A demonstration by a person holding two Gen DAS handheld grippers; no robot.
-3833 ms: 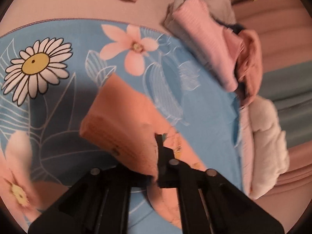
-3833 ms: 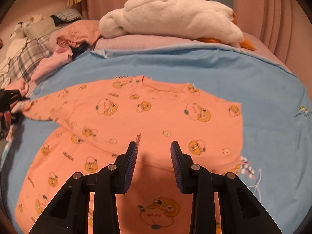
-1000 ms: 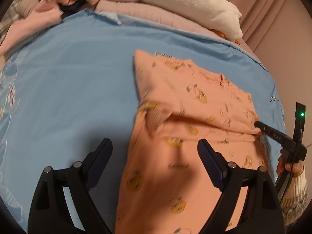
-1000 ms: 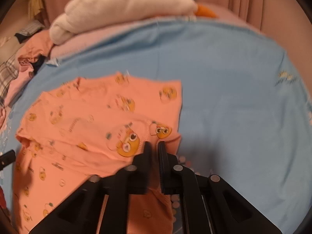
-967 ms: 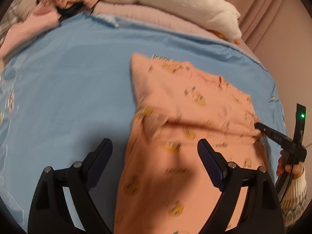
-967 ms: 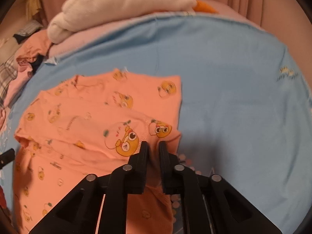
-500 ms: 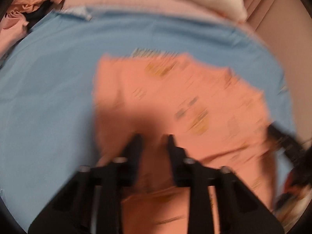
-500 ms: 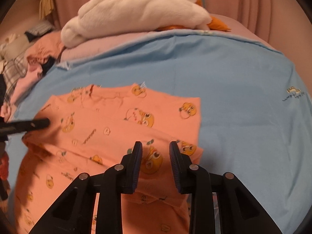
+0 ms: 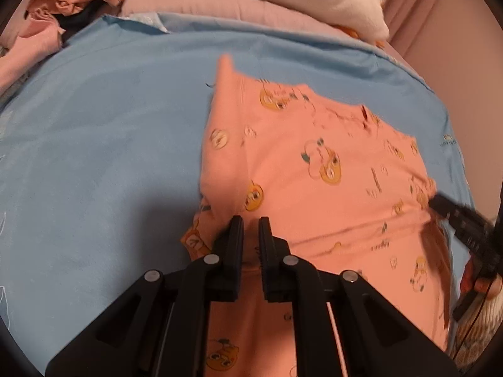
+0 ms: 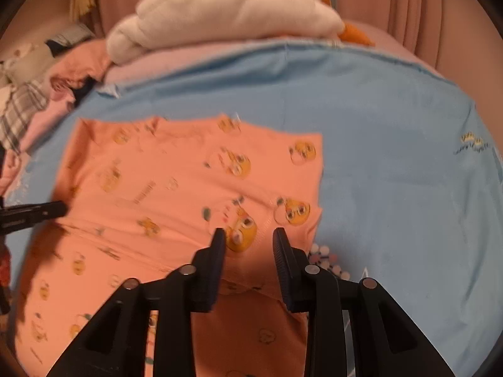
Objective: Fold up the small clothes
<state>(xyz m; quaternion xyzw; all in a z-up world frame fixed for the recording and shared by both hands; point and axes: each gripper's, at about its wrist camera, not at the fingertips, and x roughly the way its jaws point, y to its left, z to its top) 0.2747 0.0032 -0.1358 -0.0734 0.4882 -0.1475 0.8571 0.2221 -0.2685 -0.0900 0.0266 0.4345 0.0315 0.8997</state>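
Pinching in from the left, my left gripper (image 9: 250,231) has its fingers almost together over a ridge of the orange shirt (image 9: 314,169) at its left folded edge; whether cloth is truly caught between them I cannot tell, since a thin gap shows. My right gripper (image 10: 248,242) hangs with its fingers parted, holding nothing, poised over the sleeve that lies folded across the shirt's right side.

Outward from both, the shirt lies flat on the blue bedsheet (image 10: 393,144), sleeves turned in, its long axis running straight away from the fingers: hem nearest me, collar at the far end. Both grippers sit at about mid-length, one at each side edge, so neither is clearly closer. I judge the next fold runs along that axis, hem up toward the collar.

Beyond the collar, a white plush blanket (image 10: 232,9) rests at the bed's far edge, well apart.
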